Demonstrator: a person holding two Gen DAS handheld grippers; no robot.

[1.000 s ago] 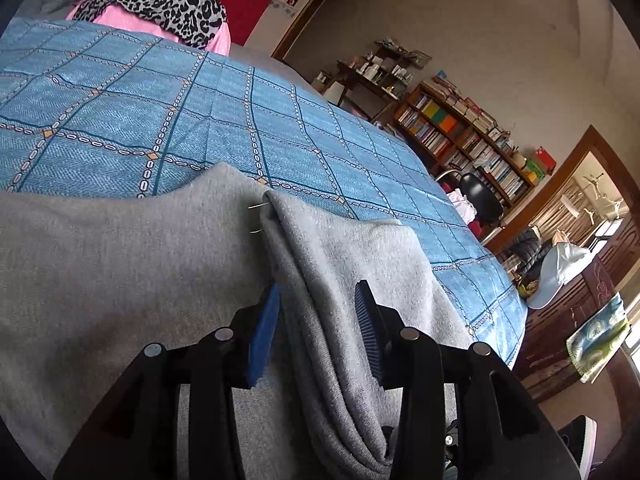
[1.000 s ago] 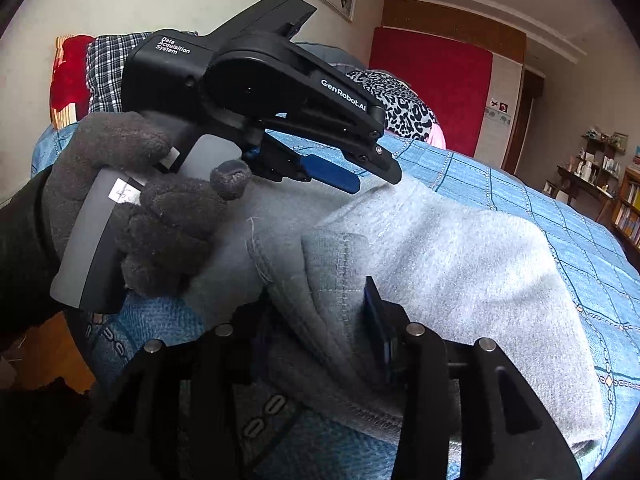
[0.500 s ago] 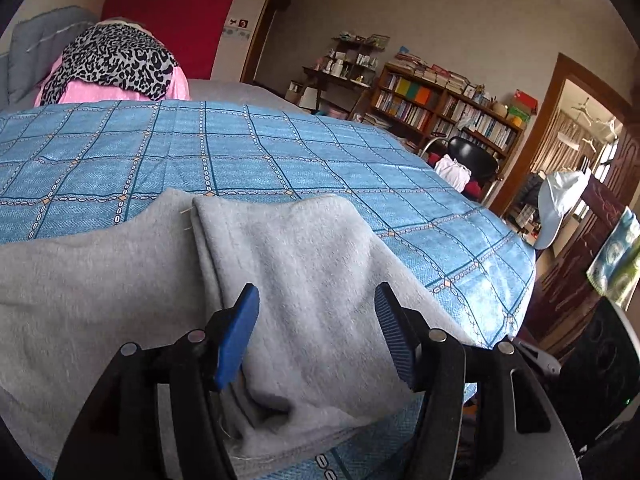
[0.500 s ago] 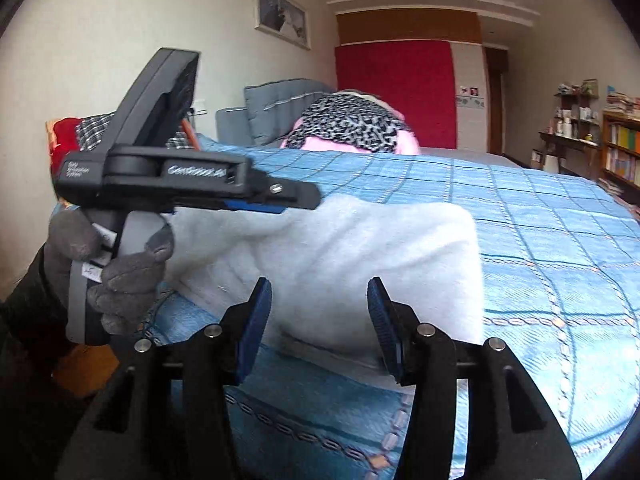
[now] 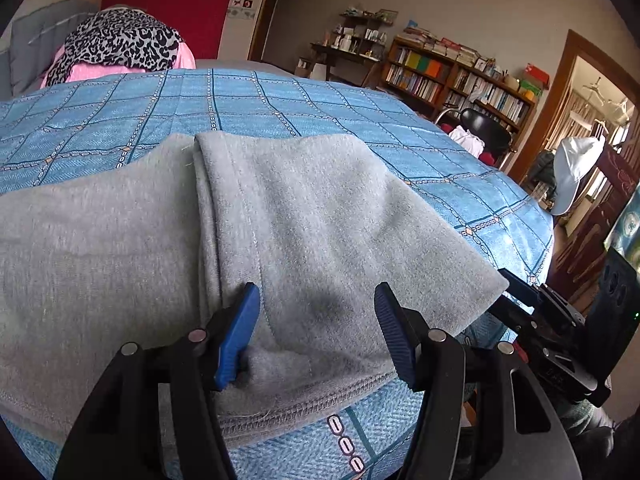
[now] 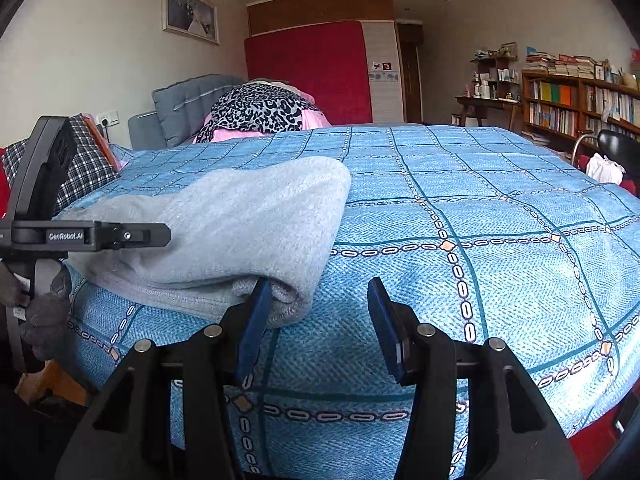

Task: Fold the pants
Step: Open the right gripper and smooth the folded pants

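Note:
Grey pants (image 5: 320, 208) lie folded on the blue checked bedspread (image 5: 280, 108), one layer doubled over another, with the hem near the bed's front edge. My left gripper (image 5: 316, 300) stands open low over that near edge. Its blue pads are apart and cloth lies slack between them. In the right wrist view the pants (image 6: 240, 220) are a soft folded stack at the left. My right gripper (image 6: 319, 292) is open just right of their corner, over bare bedspread (image 6: 480, 240), its left pad beside the fold. The left gripper (image 6: 132, 235) shows there too, held by a gloved hand (image 6: 44, 312).
A leopard-print cloth on a pink pile (image 6: 256, 112) and a grey cushion (image 6: 180, 100) sit at the bed's far end. A plaid pillow (image 6: 84, 168) lies at the left. Bookshelves (image 5: 460, 76) and a black chair (image 5: 484, 128) stand beyond the bed's right side.
Both grippers have opened and let go of the grey cloth, then drawn back toward the bed's front edge. The right one has slid rightward off the pants, which now lie flat and folded.

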